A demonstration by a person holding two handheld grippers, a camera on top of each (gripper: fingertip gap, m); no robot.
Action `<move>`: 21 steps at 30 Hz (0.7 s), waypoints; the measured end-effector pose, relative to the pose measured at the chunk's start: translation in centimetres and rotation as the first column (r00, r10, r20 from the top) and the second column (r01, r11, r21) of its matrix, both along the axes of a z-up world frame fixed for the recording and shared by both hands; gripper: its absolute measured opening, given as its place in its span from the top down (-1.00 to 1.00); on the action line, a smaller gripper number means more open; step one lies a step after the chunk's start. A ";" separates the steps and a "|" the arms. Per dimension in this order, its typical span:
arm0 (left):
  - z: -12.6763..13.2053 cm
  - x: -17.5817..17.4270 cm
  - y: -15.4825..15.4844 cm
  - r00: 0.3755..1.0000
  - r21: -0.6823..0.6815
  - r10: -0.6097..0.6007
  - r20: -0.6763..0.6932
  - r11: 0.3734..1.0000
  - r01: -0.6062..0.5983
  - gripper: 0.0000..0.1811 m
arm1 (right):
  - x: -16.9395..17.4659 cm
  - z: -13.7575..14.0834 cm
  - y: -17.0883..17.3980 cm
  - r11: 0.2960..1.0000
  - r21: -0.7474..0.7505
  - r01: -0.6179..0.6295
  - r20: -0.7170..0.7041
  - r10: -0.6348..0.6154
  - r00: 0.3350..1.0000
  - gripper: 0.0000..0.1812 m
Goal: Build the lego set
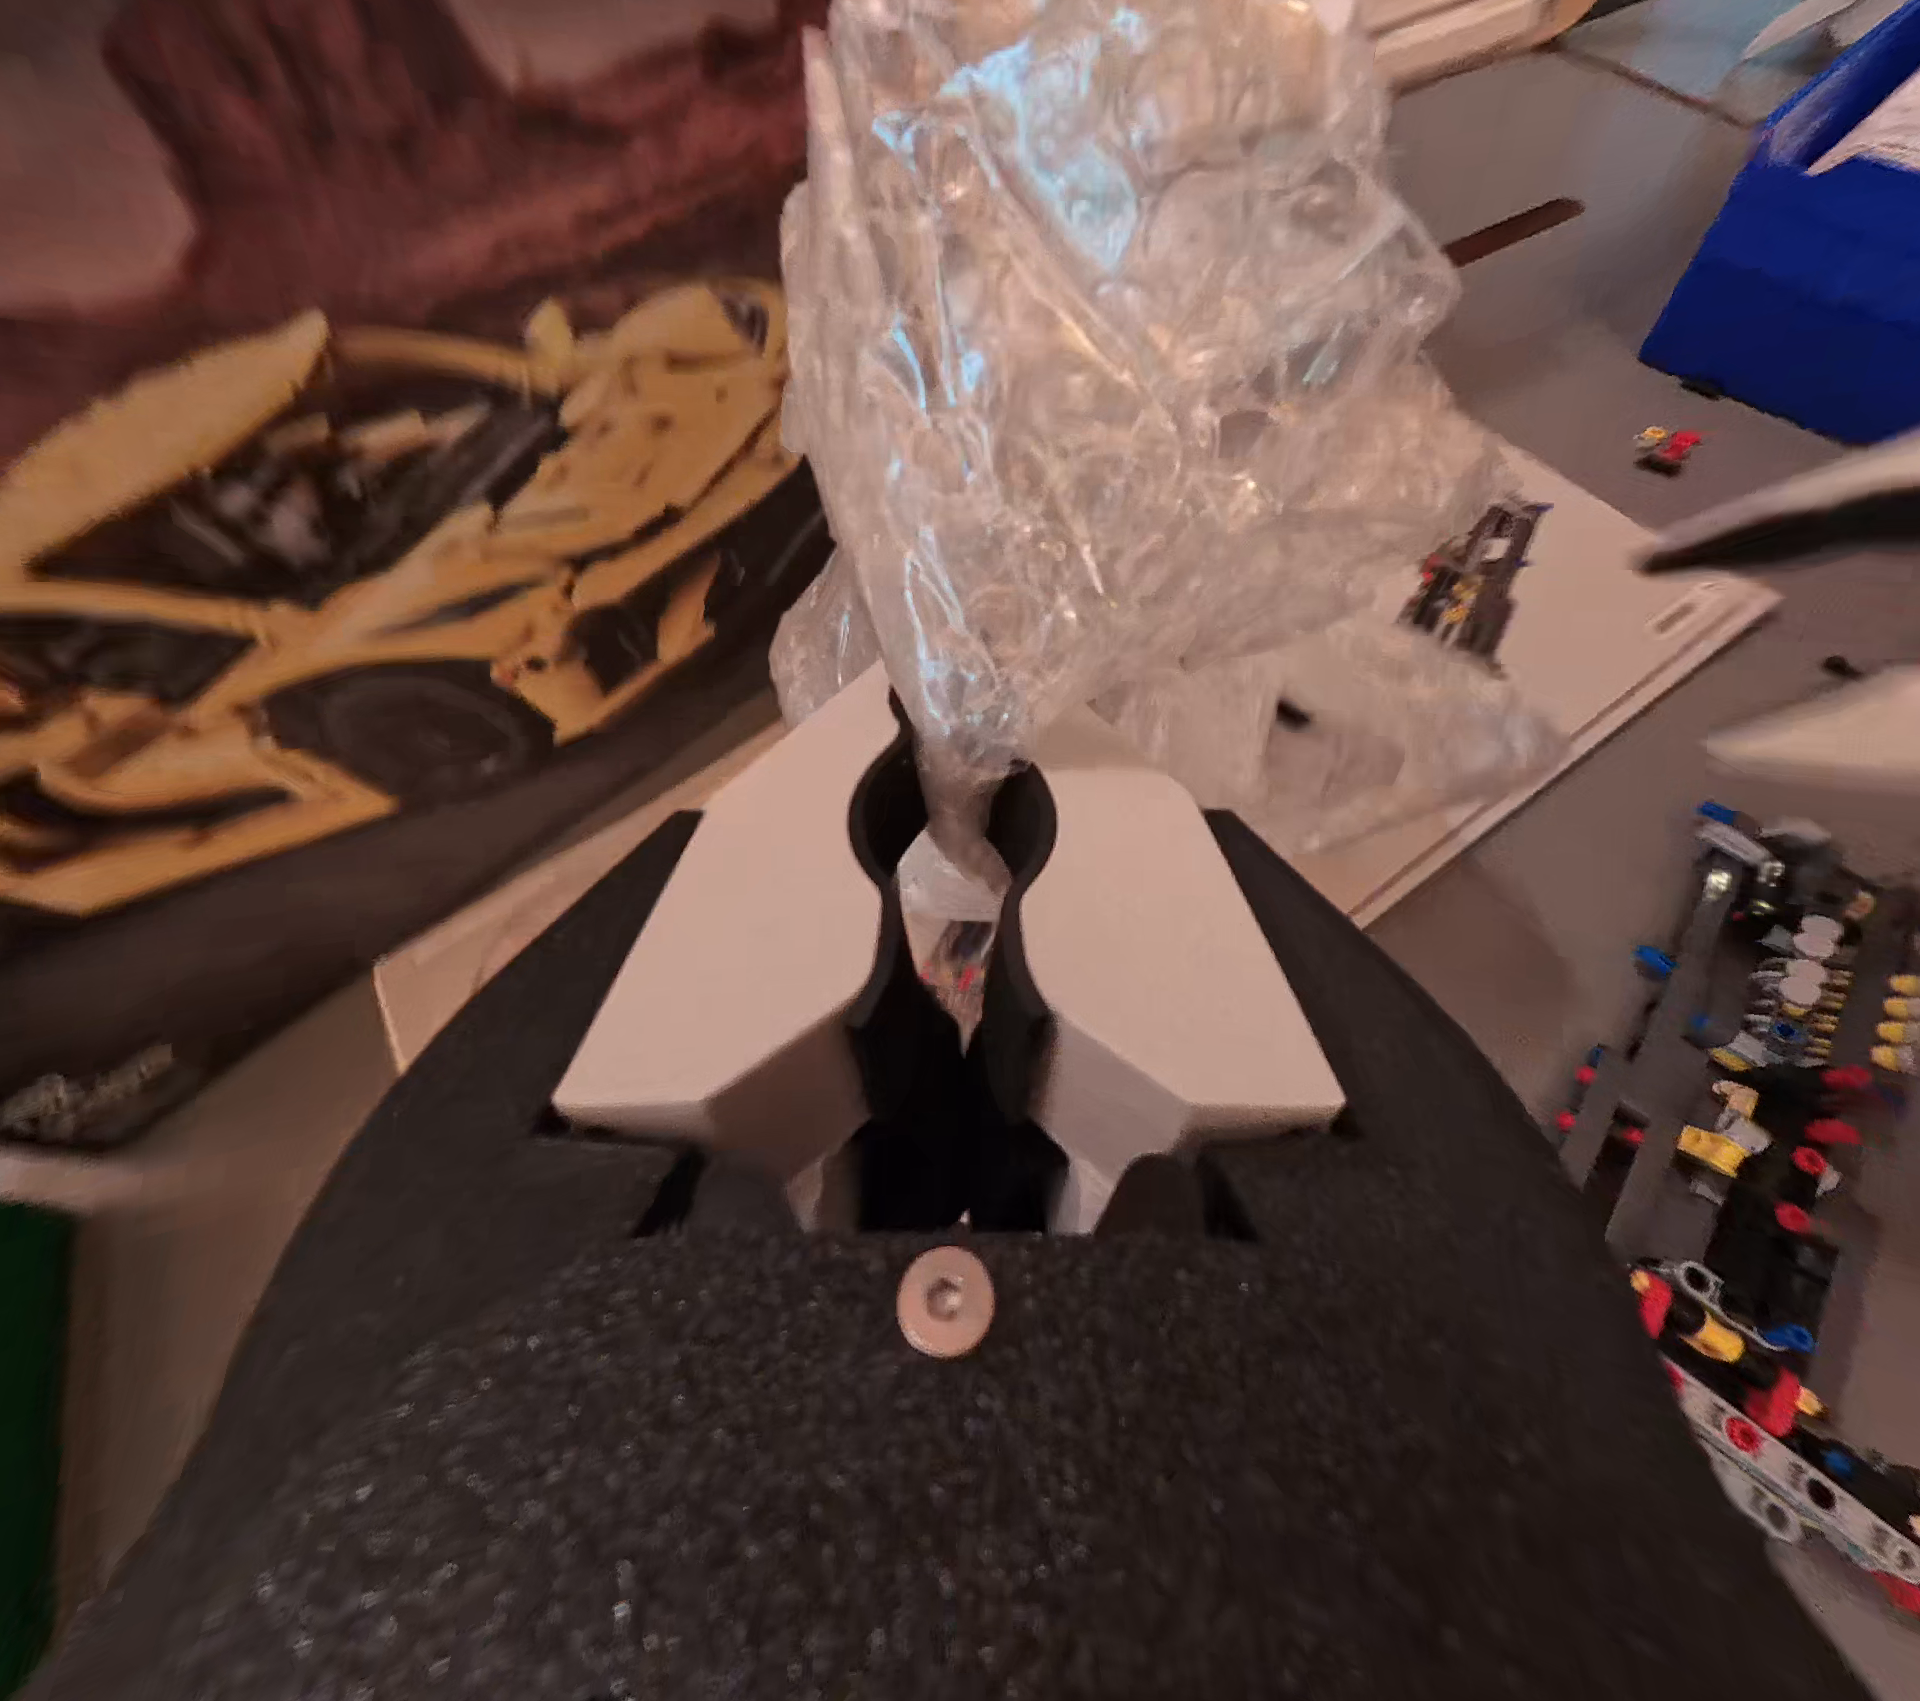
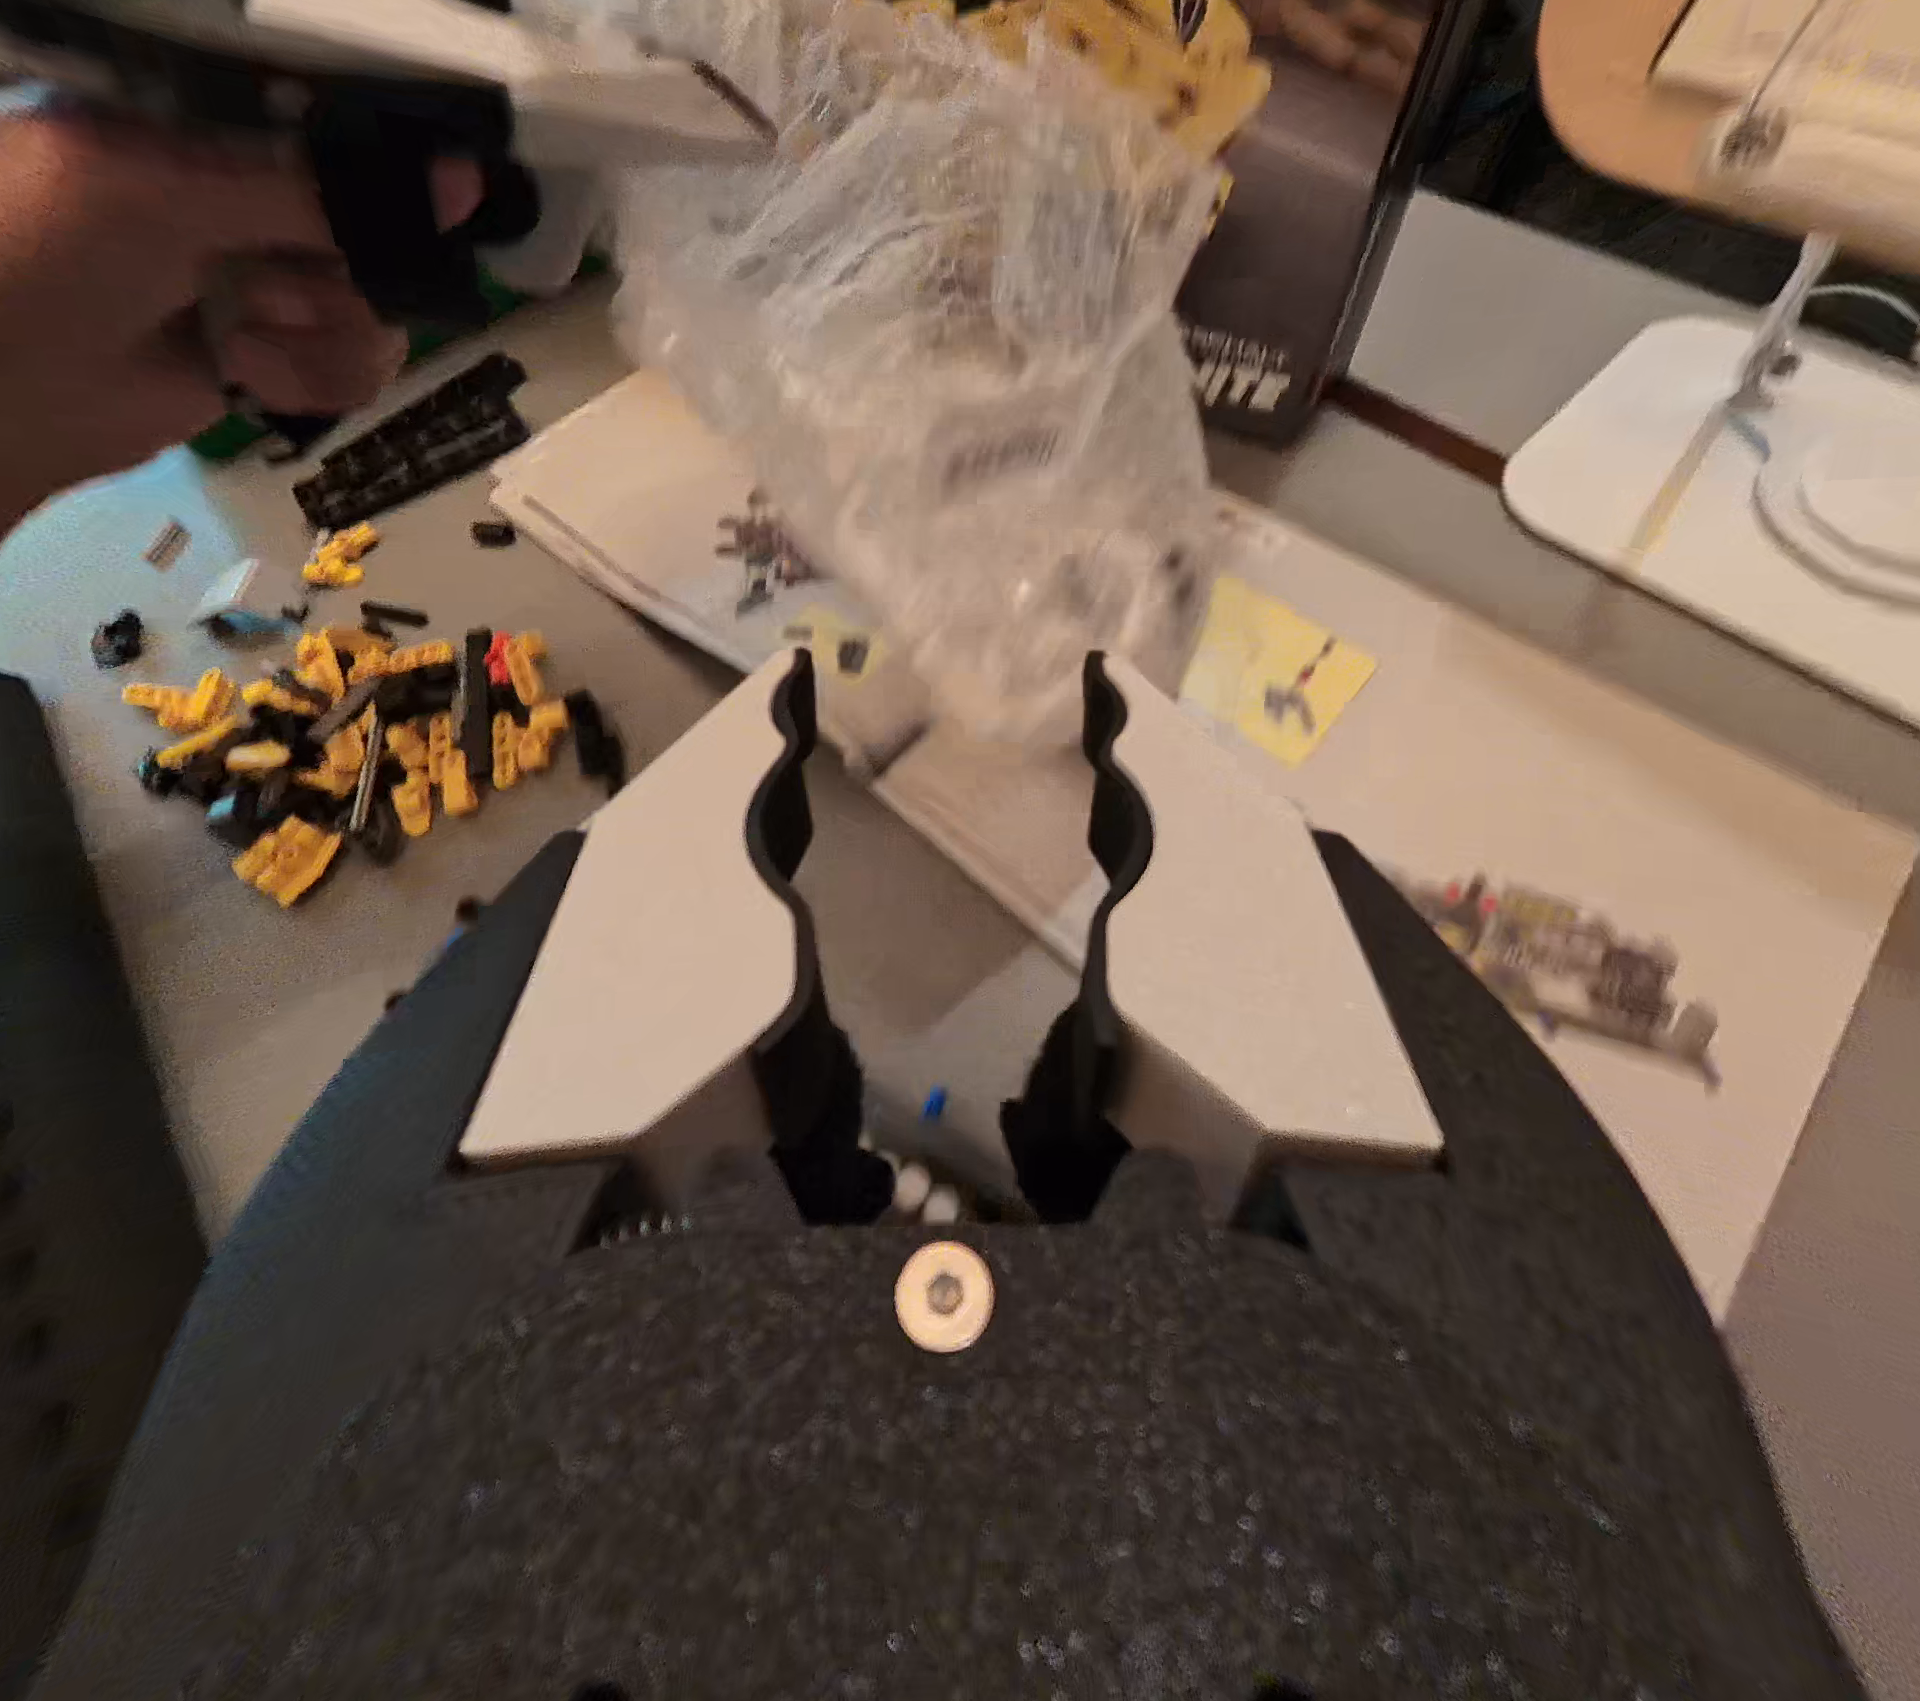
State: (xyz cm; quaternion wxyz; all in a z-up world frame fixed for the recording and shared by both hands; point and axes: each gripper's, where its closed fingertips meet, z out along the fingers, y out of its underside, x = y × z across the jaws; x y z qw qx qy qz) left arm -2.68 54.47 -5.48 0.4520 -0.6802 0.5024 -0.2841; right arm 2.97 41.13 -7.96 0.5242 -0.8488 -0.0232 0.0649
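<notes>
Lego pieces (image 2: pixel 364 742), mostly yellow and black, lie heaped on the grey tabletop (image 2: pixel 966 945) left of the right hand-held gripper (image 2: pixel 940 695), whose jaws stand wide. The left hand-held gripper (image 1: pixel 961 820) pinches a crumpled clear plastic bag (image 1: pixel 1091 363), raised before the set's box (image 1: pixel 343 404). An open instruction booklet (image 2: pixel 1455 820) lies just ahead.

A pale grey table (image 2: pixel 644 924) carries a heap of yellow and black bricks (image 2: pixel 353 747), an open instruction booklet (image 2: pixel 1403 820) and a blue box (image 1: pixel 1808 280).
</notes>
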 end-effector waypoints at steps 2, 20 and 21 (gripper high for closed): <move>1.9 0.6 -0.9 0.997 0.076 -0.057 0.049 0.996 0.053 0.99 | 0.7 1.5 2.7 0.999 -0.011 -0.043 -0.060 0.043 0.997 0.44; 3.6 2.0 -8.4 0.925 0.166 -0.338 0.173 0.936 0.311 0.98 | 5.3 -3.1 0.6 0.982 -0.169 0.083 -0.223 -0.120 0.967 0.99; 2.8 2.2 -8.1 0.940 0.139 -0.304 0.155 0.949 0.284 0.97 | 5.0 -3.0 0.4 0.986 -0.158 0.059 -0.260 -0.099 0.960 0.99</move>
